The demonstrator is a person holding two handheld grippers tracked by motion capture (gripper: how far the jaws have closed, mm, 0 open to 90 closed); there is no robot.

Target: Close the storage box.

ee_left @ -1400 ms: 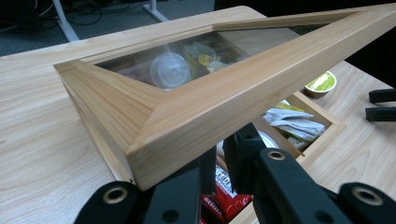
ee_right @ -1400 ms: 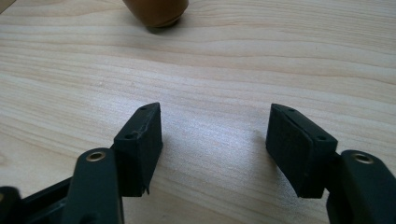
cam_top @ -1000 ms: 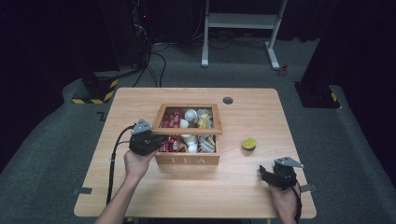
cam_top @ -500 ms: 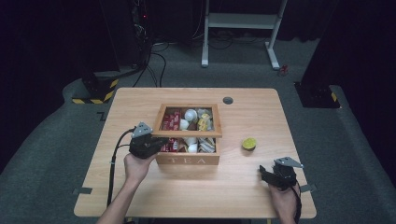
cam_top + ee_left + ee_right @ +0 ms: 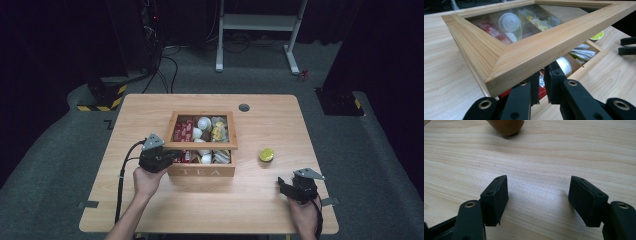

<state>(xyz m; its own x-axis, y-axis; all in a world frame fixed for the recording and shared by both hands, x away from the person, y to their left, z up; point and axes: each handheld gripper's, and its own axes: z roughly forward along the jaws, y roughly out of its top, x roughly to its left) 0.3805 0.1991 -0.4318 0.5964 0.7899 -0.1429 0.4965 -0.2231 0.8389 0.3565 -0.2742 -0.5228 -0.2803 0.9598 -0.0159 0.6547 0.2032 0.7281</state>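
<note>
The left gripper [image 5: 159,156] sits at the near left corner of the wooden tea box [image 5: 202,170], which stands in the middle of the surface [image 5: 150,210]. Its jaws are nearly pressed together under the raised corner of the glass-paned lid [image 5: 544,47]. In the left gripper view the lid's frame rests across the jaw tips, tilted up on the near side; whether the jaws pinch anything there cannot be told. Sachets, red packets and small white cups [image 5: 510,22] show through the pane and in the gap below it.

The step in hand appears to be swinging the lid open, lifting from that near corner. To do it well, the left gripper should probably carry the corner up and away in an arc about the far edge, where the hinges seem to be, rather than pulling straight up, which might drag the whole box along. Lifting from one corner can twist the frame, so a slow, even rise is wiser, with the tips kept well under the wood so that it does not slip off.

The right gripper [image 5: 287,188] rests at the near right of the surface, well apart from the box, its jaws spread with nothing between them. It could steady the box's front wall if the box begins to shift. A small yellow-green lid [image 5: 266,154] lies right of the box, clear of the lid's path.
</note>
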